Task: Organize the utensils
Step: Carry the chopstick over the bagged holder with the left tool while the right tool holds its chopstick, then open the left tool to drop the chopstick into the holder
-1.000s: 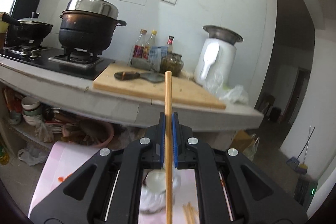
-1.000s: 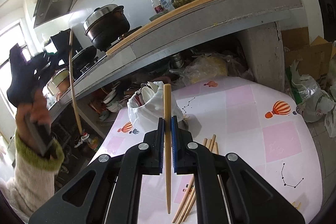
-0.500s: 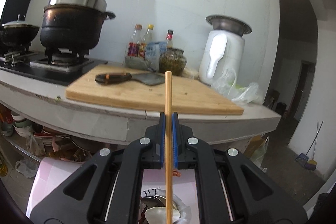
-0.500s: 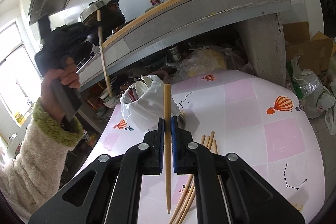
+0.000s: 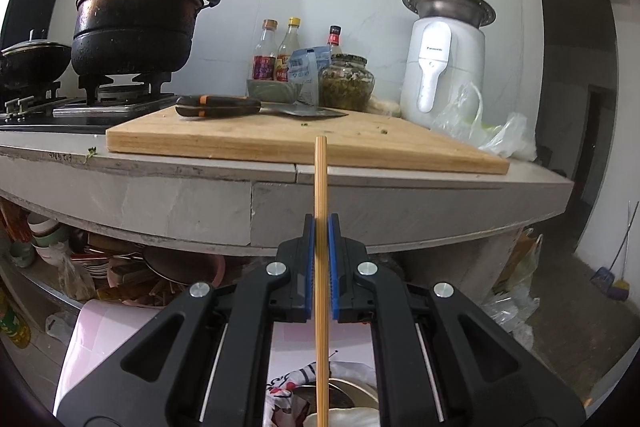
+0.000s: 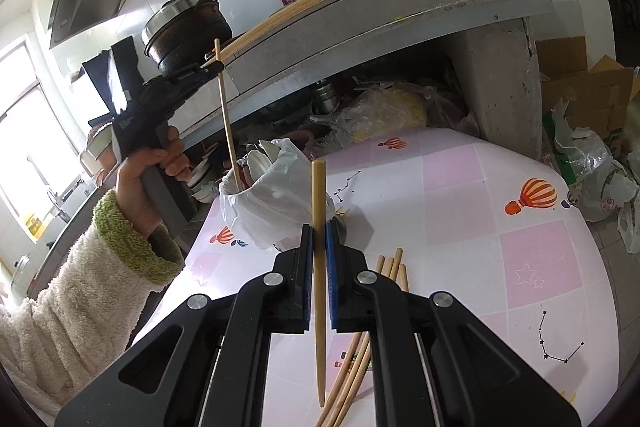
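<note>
My left gripper (image 5: 321, 227) is shut on an upright wooden chopstick (image 5: 321, 267). In the right wrist view that left gripper (image 6: 214, 63) holds its chopstick (image 6: 228, 123) with the lower tip inside a container lined with a white plastic bag (image 6: 276, 203) that holds spoons. My right gripper (image 6: 319, 235) is shut on a second chopstick (image 6: 319, 287), held upright just in front of the bag. Several loose chopsticks (image 6: 360, 347) lie on the pink patterned table (image 6: 500, 227) below the right gripper.
A stone counter (image 5: 200, 187) overhangs the table's far side and carries a cutting board (image 5: 280, 139) with a knife (image 5: 224, 106), bottles, a jar, a black pot (image 5: 136, 23) on a stove and a white appliance (image 5: 440, 67). Bowls and bags crowd the shelf beneath. Cardboard and bags lie right of the table.
The left gripper came right and down with its chopstick, from beside the table to over the bag, and the tip now sits inside it. The right gripper has kept still.
</note>
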A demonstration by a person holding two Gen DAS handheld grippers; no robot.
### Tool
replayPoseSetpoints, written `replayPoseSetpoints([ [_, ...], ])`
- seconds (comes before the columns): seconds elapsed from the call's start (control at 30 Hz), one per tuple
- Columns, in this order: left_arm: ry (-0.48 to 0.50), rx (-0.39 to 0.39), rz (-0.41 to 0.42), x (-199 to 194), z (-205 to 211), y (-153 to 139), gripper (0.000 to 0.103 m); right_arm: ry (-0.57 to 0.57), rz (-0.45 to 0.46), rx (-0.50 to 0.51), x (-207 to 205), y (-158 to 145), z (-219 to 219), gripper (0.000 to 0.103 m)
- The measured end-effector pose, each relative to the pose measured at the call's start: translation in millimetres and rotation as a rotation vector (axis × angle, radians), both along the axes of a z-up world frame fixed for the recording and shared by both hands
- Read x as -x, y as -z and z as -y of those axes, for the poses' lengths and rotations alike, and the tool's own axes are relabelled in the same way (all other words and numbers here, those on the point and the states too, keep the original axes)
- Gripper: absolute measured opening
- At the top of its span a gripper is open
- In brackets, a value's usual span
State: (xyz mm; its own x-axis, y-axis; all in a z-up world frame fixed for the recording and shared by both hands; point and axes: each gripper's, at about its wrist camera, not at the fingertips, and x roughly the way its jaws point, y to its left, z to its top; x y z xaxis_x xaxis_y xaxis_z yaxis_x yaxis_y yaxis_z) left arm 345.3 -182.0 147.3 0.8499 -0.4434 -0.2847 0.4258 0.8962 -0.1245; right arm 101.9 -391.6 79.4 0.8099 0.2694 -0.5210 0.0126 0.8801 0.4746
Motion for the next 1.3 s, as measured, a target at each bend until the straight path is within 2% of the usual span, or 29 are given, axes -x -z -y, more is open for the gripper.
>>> replayPoseSetpoints([
  [0.33,-0.004,-0.049,0.020,-4,2,26,0.005,0.001,-0.008,0.002,-2,1,1,0.007],
  [0.87,0.009,-0.085,0.000,24,-20,50,0.006,-0.019,-0.001,0.009,-3,-2,-5,0.007],
  [1.3,-0.017,-0.215,-0.076,40,-15,74,0.006,-0.023,0.014,0.016,5,-10,-8,0.007],
])
